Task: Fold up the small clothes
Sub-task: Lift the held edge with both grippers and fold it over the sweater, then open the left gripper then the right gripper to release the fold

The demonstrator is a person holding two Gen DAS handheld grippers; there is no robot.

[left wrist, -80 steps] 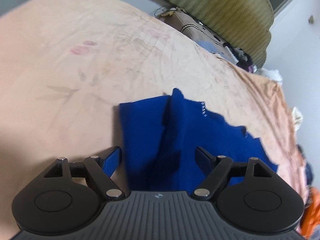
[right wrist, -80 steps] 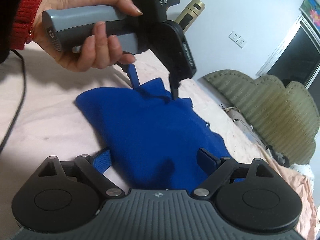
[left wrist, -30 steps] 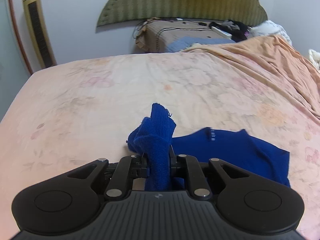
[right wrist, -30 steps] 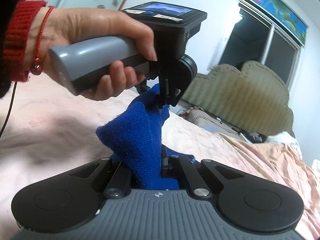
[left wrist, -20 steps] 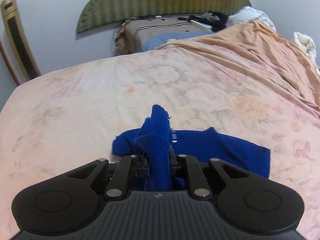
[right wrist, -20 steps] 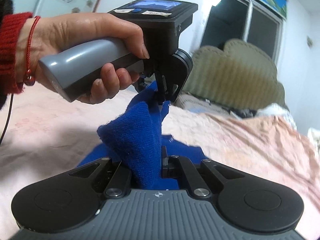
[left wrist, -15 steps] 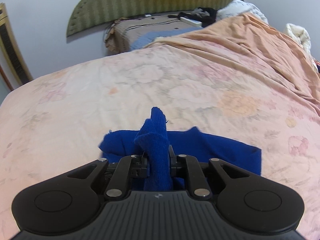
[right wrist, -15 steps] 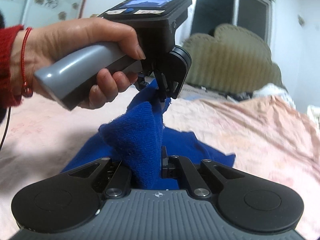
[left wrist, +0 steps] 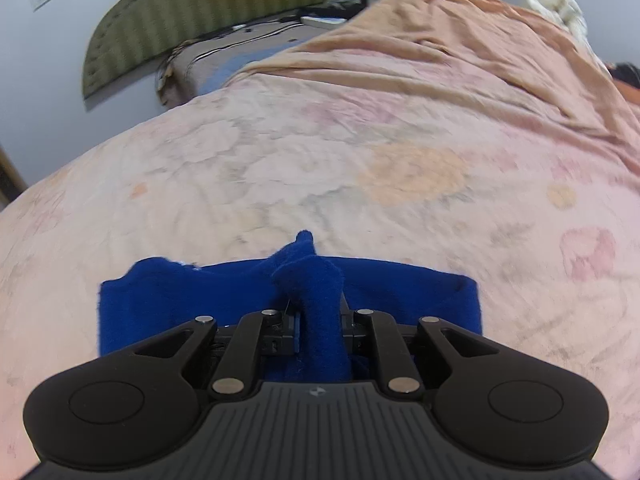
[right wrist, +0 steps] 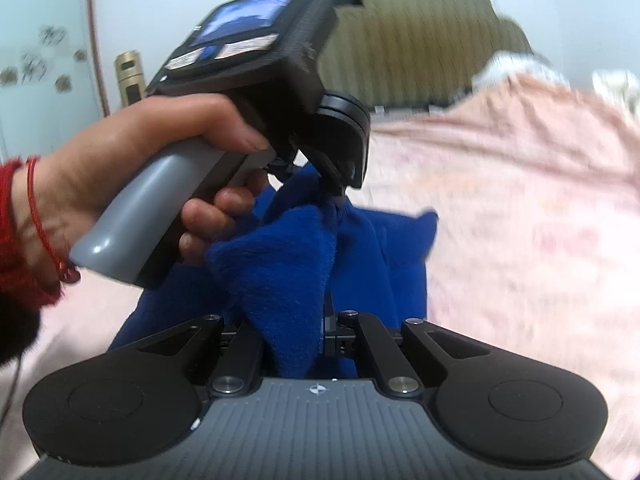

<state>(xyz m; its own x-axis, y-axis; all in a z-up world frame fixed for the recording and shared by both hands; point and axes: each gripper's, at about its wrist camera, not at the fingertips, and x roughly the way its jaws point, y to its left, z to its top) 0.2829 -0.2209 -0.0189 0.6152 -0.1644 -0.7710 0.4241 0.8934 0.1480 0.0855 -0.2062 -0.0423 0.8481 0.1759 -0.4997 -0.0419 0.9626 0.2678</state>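
Observation:
A small blue knitted garment (left wrist: pixel 180 296) lies on the pink flowered bed sheet (left wrist: pixel 320 160). A bunched fold of it stands up between the fingers of my left gripper (left wrist: pixel 320 320); the jaws are opening slightly, but the pads still press the cloth. My right gripper (right wrist: pixel 298 332) is shut on another thick fold of the same garment (right wrist: pixel 280 276). In the right wrist view a hand (right wrist: pixel 160 160) holds the left gripper (right wrist: pixel 336 196) just beyond mine, its tips in the cloth. Both grippers hold the lifted edge low over the rest of the garment.
A peach blanket (left wrist: pixel 480 52) covers the far right of the bed. A green padded headboard (left wrist: pixel 192 12) and a brown pillow with cables (left wrist: pixel 224 60) lie at the far end. A gold tower unit (right wrist: pixel 130 76) stands by the wall. A red sleeve (right wrist: pixel 16 240) is at the left.
Both grippers have carried the held blue folds across the bed and lower. The flat part of the garment now spreads wider under the left gripper. The right view has rolled.

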